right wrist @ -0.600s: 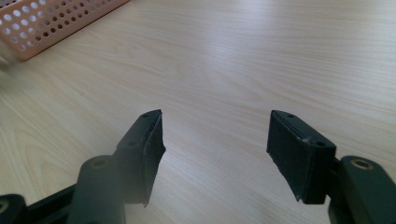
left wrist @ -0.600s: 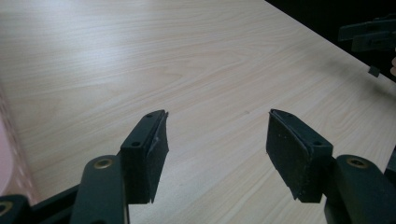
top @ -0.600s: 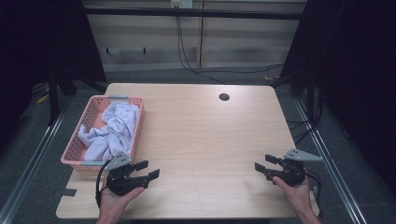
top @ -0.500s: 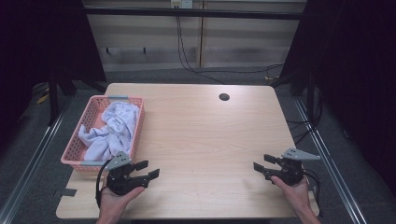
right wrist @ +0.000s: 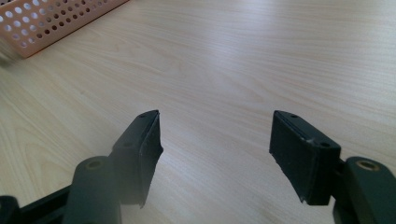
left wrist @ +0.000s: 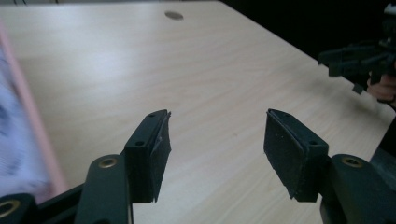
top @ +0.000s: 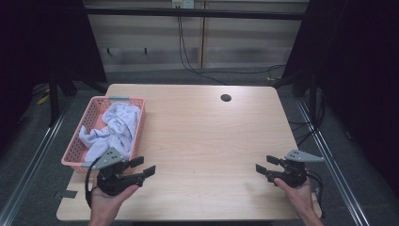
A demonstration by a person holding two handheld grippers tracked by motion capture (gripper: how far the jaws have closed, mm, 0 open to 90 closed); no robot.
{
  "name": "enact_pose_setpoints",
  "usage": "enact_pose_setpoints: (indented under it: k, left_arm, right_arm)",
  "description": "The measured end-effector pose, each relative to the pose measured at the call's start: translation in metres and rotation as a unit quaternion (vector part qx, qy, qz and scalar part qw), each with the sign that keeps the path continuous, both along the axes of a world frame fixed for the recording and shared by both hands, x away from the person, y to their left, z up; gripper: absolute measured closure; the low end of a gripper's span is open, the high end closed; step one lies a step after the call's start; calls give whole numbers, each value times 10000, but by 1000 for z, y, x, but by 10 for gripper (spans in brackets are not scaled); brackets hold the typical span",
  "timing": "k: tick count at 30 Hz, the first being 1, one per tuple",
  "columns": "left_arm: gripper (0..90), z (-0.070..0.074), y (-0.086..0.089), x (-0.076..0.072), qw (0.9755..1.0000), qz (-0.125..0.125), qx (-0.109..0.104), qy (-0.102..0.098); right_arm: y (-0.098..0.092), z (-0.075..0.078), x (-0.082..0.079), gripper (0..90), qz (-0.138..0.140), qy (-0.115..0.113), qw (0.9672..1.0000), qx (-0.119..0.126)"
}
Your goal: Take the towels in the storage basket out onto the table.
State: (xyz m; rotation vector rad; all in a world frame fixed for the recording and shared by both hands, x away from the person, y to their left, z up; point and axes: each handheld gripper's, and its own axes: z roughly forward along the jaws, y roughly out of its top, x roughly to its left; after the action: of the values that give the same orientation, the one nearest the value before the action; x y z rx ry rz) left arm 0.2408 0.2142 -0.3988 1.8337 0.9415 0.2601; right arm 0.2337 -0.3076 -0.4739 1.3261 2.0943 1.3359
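Left gripper (top: 143, 168) spread wide, gripping nothing — close beside the pink basket (top: 75, 149), probably not touching. Right gripper (top: 263, 165) likewise agape, empty — above bare table (top: 207, 136).

Left claw (left wrist: 215, 144) gapes wide at bottom centre, nothing between its pads, over bare desk (left wrist: 187, 70). Pink basket (left wrist: 35, 126) edges the left; probably cloth (left wrist: 11, 140), blurred. Right claw (left wrist: 359, 58) upper right.

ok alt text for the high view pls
Two hands each hold an open tool, the left tool and right tool, low over a wooden table. A pink basket of white cloth sits at the left edge.
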Motion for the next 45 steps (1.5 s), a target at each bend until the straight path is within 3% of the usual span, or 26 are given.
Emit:
enact_pose_setpoints:
  k: [4, 6, 10, 12, 15, 18, 20, 21, 23, 24, 26, 28, 29, 33, 35, 38, 42, 45]
  left_arm:
    - [347, 24, 21, 24, 9992, 55, 396, -38]
    - [347, 33, 32, 39, 9984, 304, 480, -3]
    - [295, 38, 48, 72, 9950, 459, 782, 416]
    - [283, 35, 52, 88, 9912, 638, 1018, 557]
    - [259, 29, 54, 108, 9871, 635, 1186, 873]
    - [224, 24, 55, 127, 9815, 671, 1458, 1042]
    - [211, 19, 56, 140, 9768, 837, 1617, 1126]
    - [190, 16, 57, 146, 9765, 859, 1567, 1206]
    - [195, 9, 57, 156, 9705, 992, 1749, 1329]
    - [189, 7, 58, 161, 9663, 966, 1886, 1463]
    - [198, 2, 56, 169, 9554, 982, 2267, 1617]
    - [194, 0, 52, 172, 9508, 928, 2428, 1684]
    - [199, -2, 49, 174, 9448, 963, 2628, 1701]
    - [193, -16, 42, 182, 9310, 812, 2937, 2009]
    - [185, -25, 42, 185, 9297, 903, 2885, 2102]
    - [171, -37, 40, 189, 9207, 945, 3072, 2214]
    - [135, -49, 41, 192, 9148, 1064, 3094, 2369]
    - [120, -58, 41, 194, 9060, 1080, 3175, 2585]
  right_arm:
    - [0, -1, 3, 333, 32, 19, 10000, -19]
    - [1, -2, 4, 329, 59, 43, 10000, -20]
    - [4, -3, 5, 325, 143, 86, 9998, -55]
    - [4, -3, 5, 323, 157, 98, 9998, -59]
    - [5, -4, 5, 320, 186, 127, 9997, -72]
    - [5, -4, 5, 320, 202, 131, 9997, -58]
    - [5, -4, 5, 320, 214, 133, 9997, -72]
    - [5, -4, 5, 319, 218, 144, 9996, -82]
    - [5, -5, 5, 320, 236, 149, 9996, -83]
    - [6, -5, 5, 319, 243, 167, 9995, -84]
    - [6, -6, 6, 319, 241, 179, 9995, -102]
    - [7, -7, 6, 318, 250, 211, 9994, -122]
    - [7, -7, 6, 318, 249, 227, 9994, -124]
    - [7, -7, 6, 318, 261, 244, 9993, -139]
    - [7, -7, 6, 318, 266, 249, 9992, -133]
    - [8, -7, 5, 319, 275, 269, 9992, -137]
    - [8, -8, 6, 319, 285, 291, 9991, -156]
    - [8, -8, 6, 319, 281, 304, 9990, -159]
